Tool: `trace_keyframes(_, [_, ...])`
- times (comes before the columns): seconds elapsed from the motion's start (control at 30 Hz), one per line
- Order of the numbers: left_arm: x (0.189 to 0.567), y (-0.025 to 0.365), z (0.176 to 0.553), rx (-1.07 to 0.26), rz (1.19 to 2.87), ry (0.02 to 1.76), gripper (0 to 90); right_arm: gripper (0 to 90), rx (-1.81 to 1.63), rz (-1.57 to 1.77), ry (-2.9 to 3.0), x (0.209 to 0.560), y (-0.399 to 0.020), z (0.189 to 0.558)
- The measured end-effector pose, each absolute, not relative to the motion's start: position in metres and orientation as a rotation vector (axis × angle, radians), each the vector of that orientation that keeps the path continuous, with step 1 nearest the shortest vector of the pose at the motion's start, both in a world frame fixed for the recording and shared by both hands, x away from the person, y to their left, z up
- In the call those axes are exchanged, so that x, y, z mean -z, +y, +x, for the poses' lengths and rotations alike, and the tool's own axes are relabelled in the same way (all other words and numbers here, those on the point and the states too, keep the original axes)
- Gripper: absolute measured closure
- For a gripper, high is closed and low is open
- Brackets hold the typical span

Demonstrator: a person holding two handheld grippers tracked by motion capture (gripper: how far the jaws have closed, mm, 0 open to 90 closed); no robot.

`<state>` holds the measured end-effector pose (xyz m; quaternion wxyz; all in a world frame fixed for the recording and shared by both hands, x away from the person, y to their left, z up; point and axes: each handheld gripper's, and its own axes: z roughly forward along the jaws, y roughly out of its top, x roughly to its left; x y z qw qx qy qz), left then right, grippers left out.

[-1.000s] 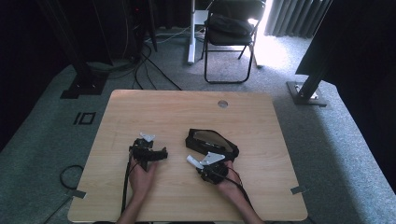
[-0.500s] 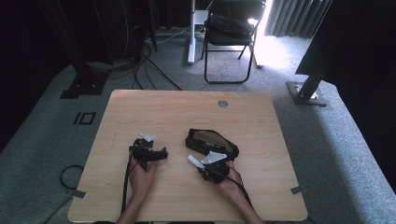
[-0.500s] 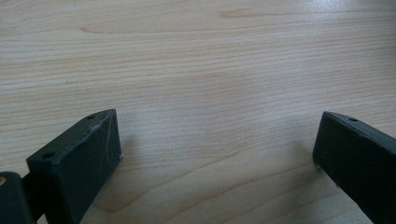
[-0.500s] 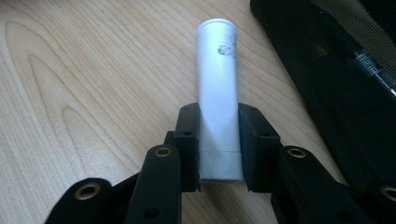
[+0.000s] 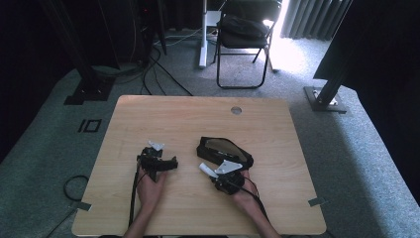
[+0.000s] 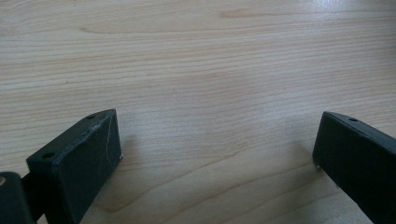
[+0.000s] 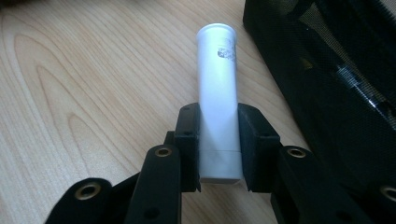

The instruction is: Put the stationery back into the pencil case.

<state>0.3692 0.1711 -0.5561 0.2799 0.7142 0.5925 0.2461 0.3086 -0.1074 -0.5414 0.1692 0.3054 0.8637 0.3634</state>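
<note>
Wooden table (image 5: 277, 129) on grey carpet (image 5: 356, 148); black folding chair (image 5: 245, 29) beyond; cables (image 5: 163, 69) on floor.

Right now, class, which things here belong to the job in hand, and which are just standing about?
In the job:
white tube, clamped in the right hand-held gripper
black pouch beside it

Standing about:
left hand-held gripper, open
folding chair
floor cables

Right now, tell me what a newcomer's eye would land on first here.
The white tube stands out first, clamped between the jaws of the right tool above the wooden table. Right beside it lies a black mesh pouch, near the table's middle. The left tool rests on bare wood, its jaws wide apart with nothing between them.
</note>
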Motion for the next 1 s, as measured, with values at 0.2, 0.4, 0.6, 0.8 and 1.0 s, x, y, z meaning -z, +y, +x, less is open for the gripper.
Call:
trace_keyframes(0.2, [0.556, 0.171, 0.369, -0.659, 1.918, 1.587, 1.3, 71.5, -1.043, 0.861, 2.448, 0.538, -0.107, 0.307])
trace_keyframes(0.4, [0.556, 0.171, 0.369, -0.659, 1.917, 1.587, 1.2, 71.5, -1.063, 0.849, 2.429, 0.531, -0.109, 0.305])
trace_keyframes(0.6, [0.556, 0.171, 0.369, -0.659, 1.917, 1.587, 1.3, 71.4, -1.083, 0.838, 2.413, 0.525, -0.11, 0.303])
trace_keyframes(0.8, [0.556, 0.171, 0.369, -0.659, 1.918, 1.587, 1.3, 71.4, -1.099, 0.822, 2.402, 0.519, -0.11, 0.301])
trace_keyframes(1.0, [0.556, 0.171, 0.369, -0.659, 1.918, 1.587, 1.2, 71.4, -1.118, 0.812, 2.39, 0.513, -0.11, 0.299])
